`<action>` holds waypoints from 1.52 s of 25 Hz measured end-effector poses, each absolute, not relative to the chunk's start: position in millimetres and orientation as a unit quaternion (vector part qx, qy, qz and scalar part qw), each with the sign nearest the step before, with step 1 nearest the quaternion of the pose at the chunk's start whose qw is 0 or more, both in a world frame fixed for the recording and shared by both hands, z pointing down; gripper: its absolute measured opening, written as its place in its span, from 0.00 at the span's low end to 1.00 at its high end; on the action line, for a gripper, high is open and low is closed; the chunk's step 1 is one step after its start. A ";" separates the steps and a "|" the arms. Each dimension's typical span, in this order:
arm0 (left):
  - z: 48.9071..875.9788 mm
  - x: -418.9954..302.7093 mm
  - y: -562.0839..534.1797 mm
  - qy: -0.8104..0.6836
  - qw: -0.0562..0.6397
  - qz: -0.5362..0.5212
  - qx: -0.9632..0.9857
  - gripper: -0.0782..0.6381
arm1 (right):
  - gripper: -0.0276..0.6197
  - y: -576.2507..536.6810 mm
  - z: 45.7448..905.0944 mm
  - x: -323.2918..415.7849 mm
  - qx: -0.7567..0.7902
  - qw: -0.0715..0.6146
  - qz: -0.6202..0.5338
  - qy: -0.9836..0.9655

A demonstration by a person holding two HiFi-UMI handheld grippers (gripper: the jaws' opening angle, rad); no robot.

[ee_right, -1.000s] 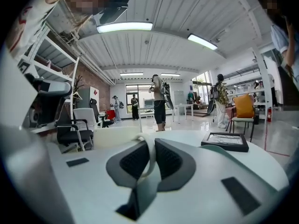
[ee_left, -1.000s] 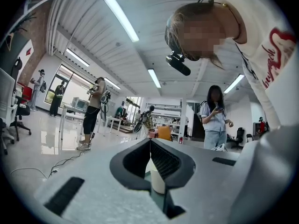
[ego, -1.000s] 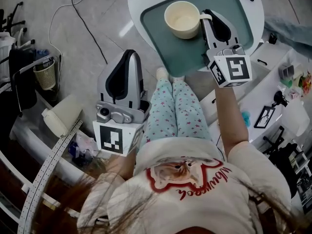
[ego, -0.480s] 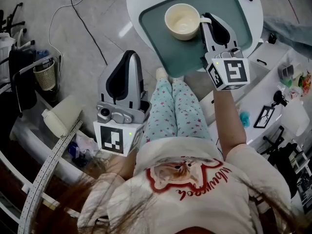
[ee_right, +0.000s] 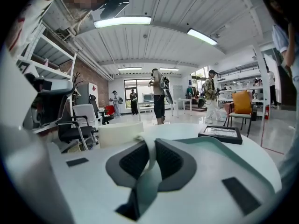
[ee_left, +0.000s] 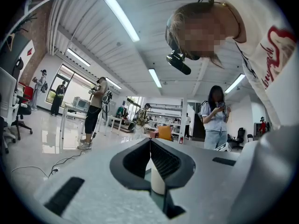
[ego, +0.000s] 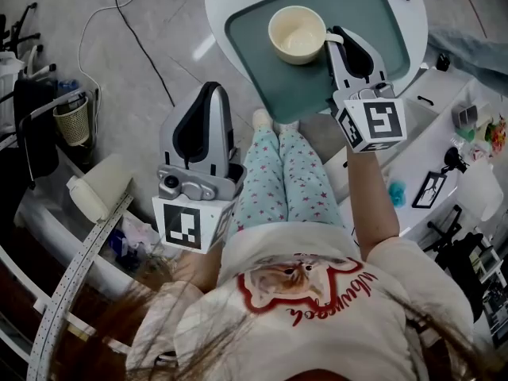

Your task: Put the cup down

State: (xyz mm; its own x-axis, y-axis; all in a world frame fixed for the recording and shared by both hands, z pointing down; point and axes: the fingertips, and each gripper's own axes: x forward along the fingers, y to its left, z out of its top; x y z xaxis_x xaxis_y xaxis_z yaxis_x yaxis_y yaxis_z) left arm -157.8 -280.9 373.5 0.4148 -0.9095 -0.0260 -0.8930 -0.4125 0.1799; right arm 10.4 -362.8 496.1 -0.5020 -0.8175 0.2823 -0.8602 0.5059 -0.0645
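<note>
The right gripper (ego: 332, 35) is pinched shut on the thin handle (ee_right: 149, 155) of the cream cup (ego: 297, 33). The left gripper (ego: 206, 87) is closed on nothing, near the lap (ego: 286, 181). The cup looks hard, light and easy to break, so the handle is a good hold, and it seems to sit on the green tray (ego: 262, 66), far on the round white table (ego: 218, 2) in a big room.

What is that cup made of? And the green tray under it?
The cup looks like glazed ceramic, though it could be plastic. It is cream and smooth, with a thick wall and a soft shine inside. The tray looks like matte plastic. It is an even grey-green with rounded corners and a raised rim, and shows no glare.
</note>
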 end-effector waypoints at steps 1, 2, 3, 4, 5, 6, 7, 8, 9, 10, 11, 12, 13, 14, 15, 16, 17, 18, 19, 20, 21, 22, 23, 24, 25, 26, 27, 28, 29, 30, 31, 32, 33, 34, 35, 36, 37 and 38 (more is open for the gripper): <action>374.3 -159.4 -280.2 -0.539 0.069 -0.058 0.837 0.13 | 0.12 -361.7 496.8 9.8 0.485 0.112 0.102 -0.861; 375.7 -161.1 -279.3 -0.541 0.069 -0.055 0.836 0.13 | 0.12 -360.1 497.8 9.5 0.483 0.115 0.106 -0.861; 376.7 -161.8 -278.8 -0.543 0.070 -0.054 0.835 0.13 | 0.12 -358.2 498.8 9.7 0.481 0.118 0.110 -0.862; 376.7 -161.0 -278.8 -0.543 0.073 -0.055 0.834 0.13 | 0.12 -356.2 499.8 10.6 0.480 0.119 0.113 -0.862; 376.3 -159.4 -278.9 -0.544 0.076 -0.057 0.834 0.13 | 0.12 -354.3 500.9 11.8 0.480 0.120 0.115 -0.862; 376.1 -158.2 -278.6 -0.543 0.076 -0.058 0.834 0.13 | 0.12 -352.6 502.2 13.2 0.480 0.121 0.116 -0.861; 375.9 -157.4 -278.1 -0.543 0.075 -0.059 0.834 0.13 | 0.12 -350.9 503.6 14.6 0.481 0.121 0.116 -0.860; 375.5 -156.7 -277.5 -0.542 0.075 -0.060 0.835 0.13 | 0.12 -349.5 504.7 15.9 0.483 0.121 0.117 -0.860; 375.4 -155.8 -277.0 -0.542 0.075 -0.060 0.835 0.13 | 0.12 -348.3 505.3 17.0 0.483 0.120 0.116 -0.859; 375.6 -154.9 -276.5 -0.542 0.075 -0.059 0.835 0.13 | 0.12 -347.3 505.3 17.8 0.484 0.120 0.114 -0.859; 375.8 -154.1 -276.1 -0.542 0.076 -0.058 0.835 0.13 | 0.12 -346.6 505.0 18.1 0.484 0.120 0.111 -0.860; 375.5 -153.2 -275.9 -0.541 0.078 -0.058 0.835 0.13 | 0.12 -345.8 504.7 18.0 0.483 0.120 0.108 -0.860; 375.2 -152.5 -275.8 -0.541 0.079 -0.059 0.835 0.13 | 0.12 -345.0 504.5 17.5 0.482 0.121 0.106 -0.861; 375.2 -152.5 -275.5 -0.540 0.080 -0.059 0.836 0.13 | 0.12 -344.0 504.5 16.7 0.480 0.123 0.103 -0.863; 375.7 -153.2 -274.9 -0.540 0.080 -0.058 0.836 0.13 | 0.12 -342.9 504.8 15.9 0.477 0.126 0.100 -0.864; 376.7 -154.4 -274.0 -0.540 0.078 -0.057 0.836 0.13 | 0.12 -341.6 505.3 15.3 0.474 0.129 0.098 -0.865; 377.8 -155.8 -272.9 -0.540 0.076 -0.055 0.836 0.13 | 0.12 -340.5 505.9 15.2 0.473 0.131 0.098 -0.866; 378.3 -156.7 -272.1 -0.540 0.074 -0.054 0.837 0.13 | 0.12 -339.5 506.5 15.6 0.473 0.132 0.100 -0.865; 378.0 -156.7 -271.7 -0.539 0.074 -0.055 0.837 0.13 | 0.12 -338.5 507.0 16.2 0.474 0.132 0.102 -0.865; 377.1 -156.0 -271.9 -0.539 0.075 -0.056 0.837 0.13 | 0.12 -337.5 507.2 16.5 0.475 0.132 0.104 -0.864; 375.8 -154.8 -272.4 -0.538 0.078 -0.058 0.837 0.13 | 0.12 -336.6 507.3 16.7 0.475 0.132 0.105 -0.864; 375.0 -153.9 -272.7 -0.538 0.081 -0.060 0.837 0.13 | 0.12 -336.0 507.2 16.9 0.475 0.132 0.105 -0.864; 375.0 -153.5 -272.7 -0.538 0.082 -0.060 0.837 0.13 | 0.12 -335.6 507.2 17.3 0.474 0.132 0.106 -0.864; 375.8 -153.7 -272.3 -0.538 0.082 -0.060 0.837 0.13 | 0.12 -335.4 507.4 17.8 0.473 0.132 0.106 -0.865; 377.1 -154.2 -271.6 -0.539 0.080 -0.058 0.837 0.13 | 0.12 -335.3 507.5 18.3 0.472 0.131 0.105 -0.865; 378.4 -154.6 -271.0 -0.539 0.079 -0.057 0.837 0.13 | 0.12 -335.1 507.6 18.5 0.471 0.130 0.104 -0.866; 378.9 -154.3 -270.7 -0.539 0.079 -0.056 0.837 0.13 | 0.12 -334.8 507.3 18.5 0.470 0.129 0.100 -0.868; 378.9 -153.5 -270.8 -0.538 0.080 -0.057 0.837 0.13 | 0.12 -334.4 506.9 18.2 0.468 0.129 0.097 -0.869; 379.1 -153.3 -270.7 -0.538 0.080 -0.057 0.837 0.13 | 0.12 -334.1 506.6 18.2 0.468 0.129 0.095 -0.869; 379.5 -153.5 -270.6 -0.538 0.079 -0.056 0.838 0.13 | 0.12 -334.1 506.8 18.5 0.470 0.129 0.097 -0.868; 379.2 -153.3 -271.0 -0.537 0.079 -0.057 0.838 0.13 | 0.12 -334.5 507.2 19.3 0.473 0.130 0.101 -0.865; 378.3 -152.4 -272.0 -0.536 0.081 -0.059 0.838 0.13 | 0.12 -335.2 507.7 20.2 0.478 0.130 0.106 -0.862; 377.4 -151.2 -273.2 -0.536 0.083 -0.061 0.838 0.13 | 0.12 -336.3 508.1 21.0 0.482 0.129 0.110 -0.860; 376.9 -150.3 -274.2 -0.535 0.085 -0.063 0.838 0.13 | 0.12 -337.2 508.4 21.3 0.484 0.128 0.113 -0.858; 376.7 -149.7 -274.6 -0.535 0.087 -0.063 0.838 0.13 | 0.12 -337.7 508.7 21.3 0.484 0.128 0.116 -0.858; 376.6 -149.1 -274.6 -0.534 0.088 -0.063 0.839 0.13 | 0.12 -337.5 509.0 21.2 0.483 0.127 0.118 -0.858; 376.5 -148.5 -274.1 -0.533 0.089 -0.063 0.839 0.13 | 0.12 -337.0 509.4 21.2 0.481 0.127 0.121 -0.859; 376.3 -148.0 -273.5 -0.531 0.088 -0.062 0.840 0.13 | 0.13 -336.5 509.7 21.7 0.481 0.128 0.123 -0.858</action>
State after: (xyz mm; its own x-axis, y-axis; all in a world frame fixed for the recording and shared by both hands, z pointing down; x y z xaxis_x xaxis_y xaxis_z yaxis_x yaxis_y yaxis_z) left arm -148.0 -273.5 376.3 0.4276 -0.9039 -0.0102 -0.8824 -0.4198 0.2127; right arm 21.7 -336.5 509.7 -0.5040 -0.7948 0.3380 -0.8578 0.5063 -0.0885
